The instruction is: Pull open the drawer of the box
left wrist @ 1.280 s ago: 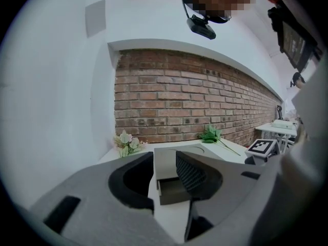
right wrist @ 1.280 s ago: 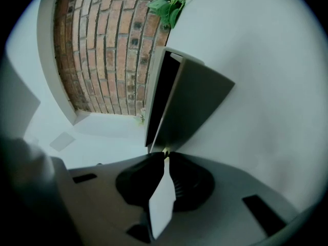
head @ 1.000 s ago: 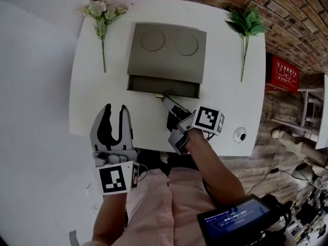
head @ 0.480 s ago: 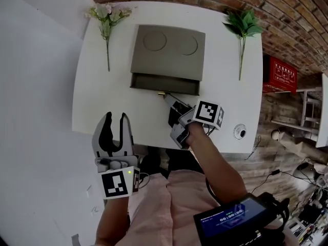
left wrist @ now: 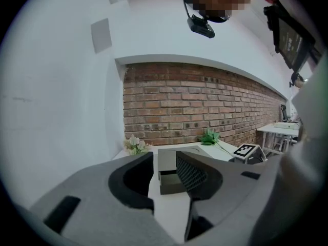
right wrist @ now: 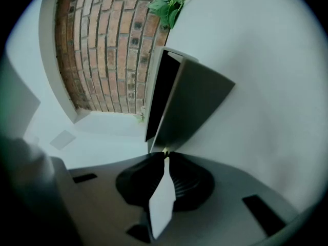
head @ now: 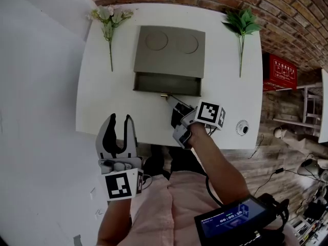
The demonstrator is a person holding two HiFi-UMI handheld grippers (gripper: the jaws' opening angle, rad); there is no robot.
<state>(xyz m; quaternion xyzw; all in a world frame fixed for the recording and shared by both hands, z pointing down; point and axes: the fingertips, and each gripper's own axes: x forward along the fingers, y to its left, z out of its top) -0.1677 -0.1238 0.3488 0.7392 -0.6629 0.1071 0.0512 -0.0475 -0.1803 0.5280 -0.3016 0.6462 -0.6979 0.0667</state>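
A flat grey box [head: 170,47] lies on the white table [head: 102,96], and its drawer [head: 166,84] stands partly out toward me. My right gripper [head: 168,98] is shut on the small brass knob [head: 164,95] at the middle of the drawer front. In the right gripper view the tips of the right gripper [right wrist: 165,155] pinch the knob [right wrist: 164,151] below the drawer front [right wrist: 197,104]. My left gripper [head: 119,123] hangs open and empty at the table's near edge, left of the drawer. In the left gripper view the drawer [left wrist: 169,183] shows between the spread jaws of the left gripper [left wrist: 164,163].
A white-flowered stem [head: 108,19] lies left of the box and a green leafy sprig [head: 241,24] right of it. A small round white object [head: 242,127] sits near the front right corner. A brick wall runs behind, with a red crate [head: 279,72] beside the table.
My left gripper has drifted slightly and stays open. The right gripper keeps its hold on the knob, and the drawer shows no visible movement.
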